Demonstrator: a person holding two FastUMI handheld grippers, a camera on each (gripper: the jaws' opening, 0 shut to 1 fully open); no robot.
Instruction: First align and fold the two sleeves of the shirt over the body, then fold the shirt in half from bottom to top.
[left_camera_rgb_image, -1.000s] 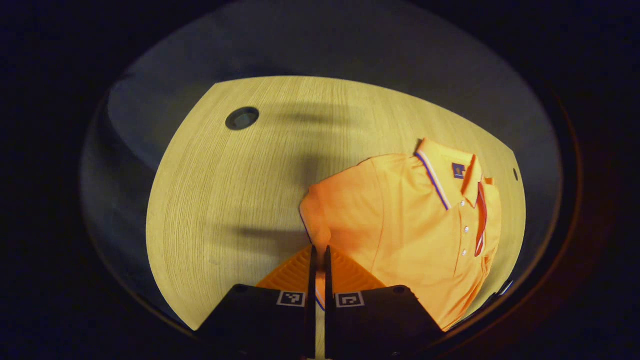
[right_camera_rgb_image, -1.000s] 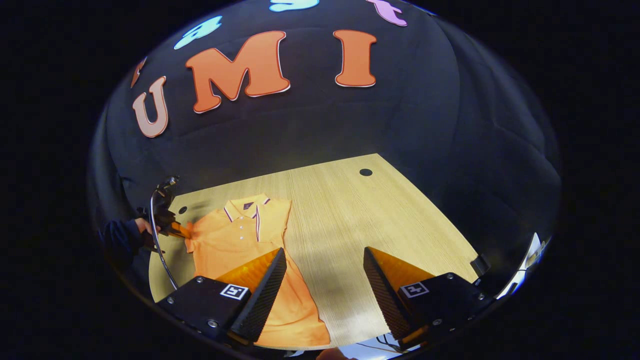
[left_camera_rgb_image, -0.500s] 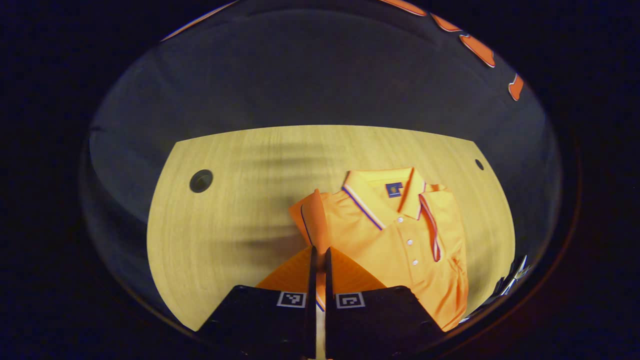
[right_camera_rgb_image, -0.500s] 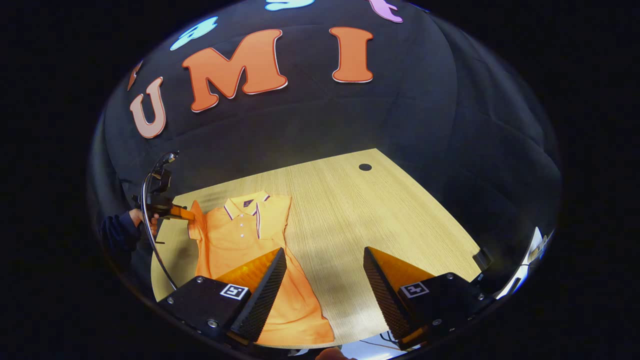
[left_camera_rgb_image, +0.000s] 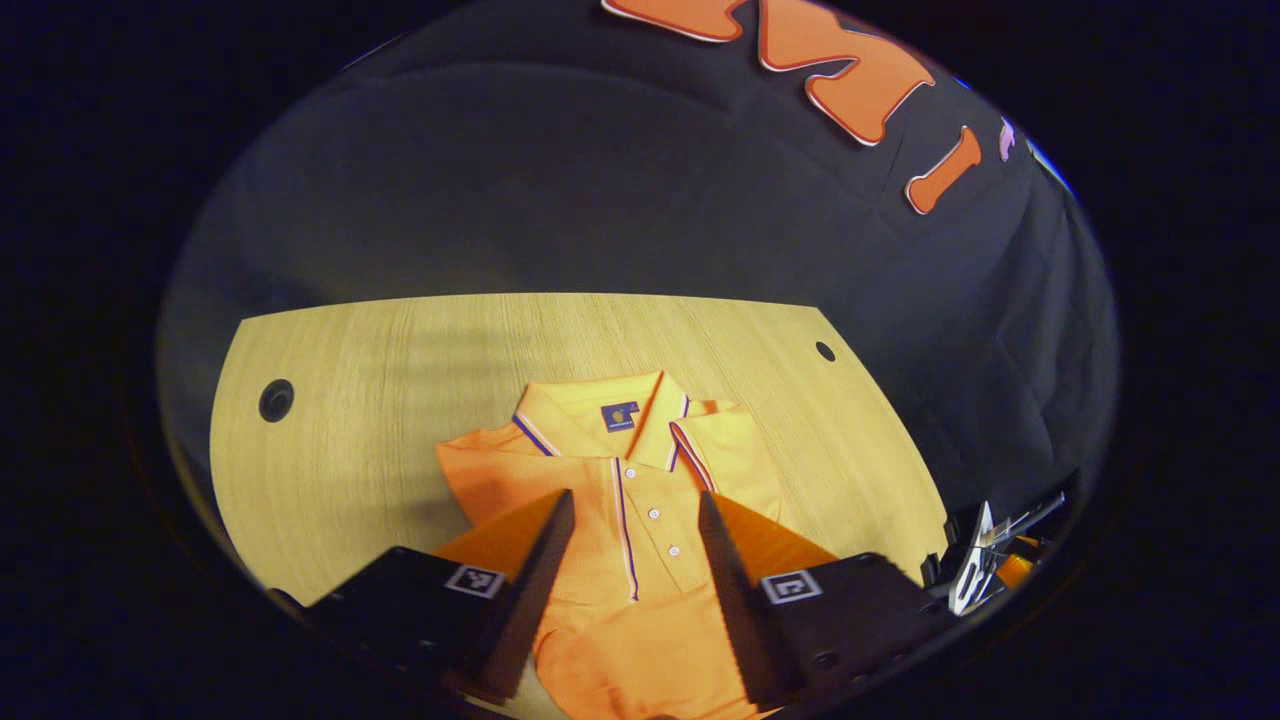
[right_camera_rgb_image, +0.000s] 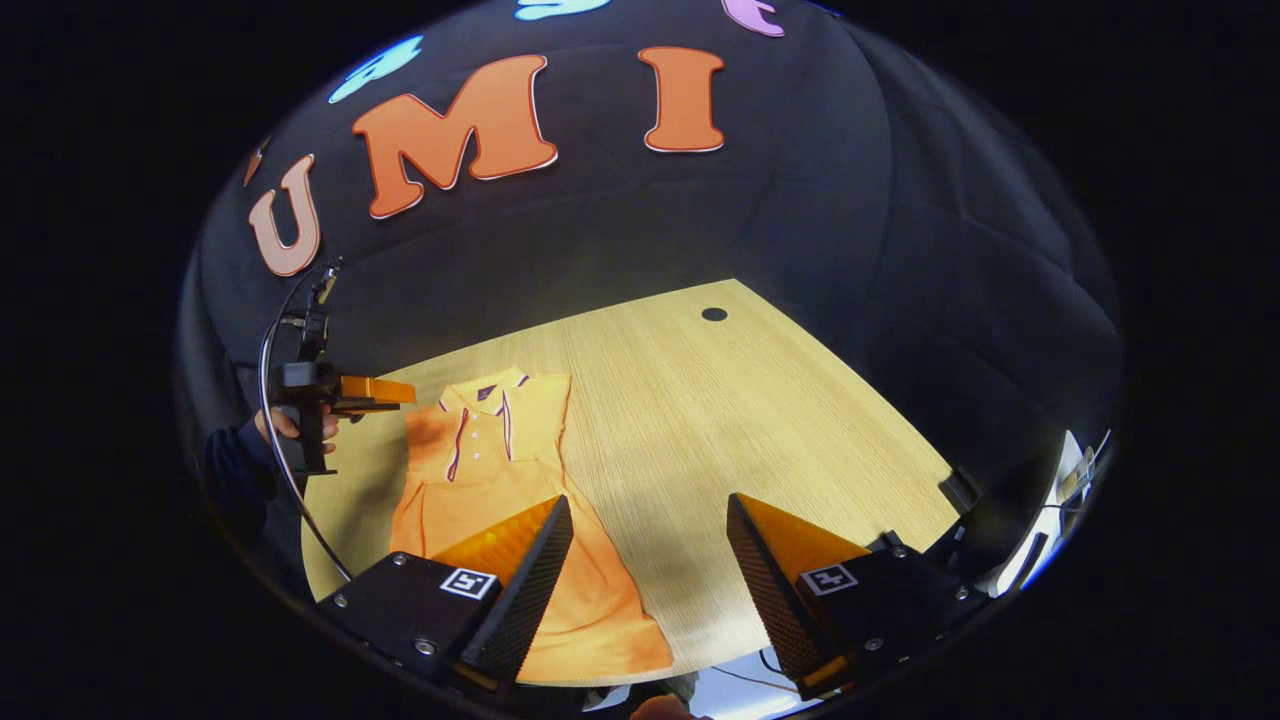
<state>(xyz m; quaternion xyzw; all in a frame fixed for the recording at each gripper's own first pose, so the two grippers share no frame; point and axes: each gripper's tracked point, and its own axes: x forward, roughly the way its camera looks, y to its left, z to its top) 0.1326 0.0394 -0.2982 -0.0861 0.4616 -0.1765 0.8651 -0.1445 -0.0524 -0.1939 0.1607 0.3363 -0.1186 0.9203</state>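
The orange polo shirt (left_camera_rgb_image: 640, 500) lies flat on the wooden counter (left_camera_rgb_image: 400, 360), collar toward the booth wall, both sleeves folded in over the body. In the left gripper view the left claw (left_camera_rgb_image: 632, 545) hangs just above the chest with its fingers spread wide apart, gripping nothing; the button placket and a striped sleeve edge show between them. A small dark label (left_camera_rgb_image: 620, 416) sits inside the collar, too small to read. Two round holes (left_camera_rgb_image: 276, 400) pierce the counter, one at each far corner. In the right gripper view the right claw (right_camera_rgb_image: 650, 560) is also released, fingers well apart, hovering over the near edge of the counter, its left finger above the shirt's lower hem (right_camera_rgb_image: 600, 640). The same view shows the left claw (right_camera_rgb_image: 375, 392) farther off, held by a hand (right_camera_rgb_image: 290, 425) in a dark sleeve (right_camera_rgb_image: 235, 470), above the shirt's shoulder.
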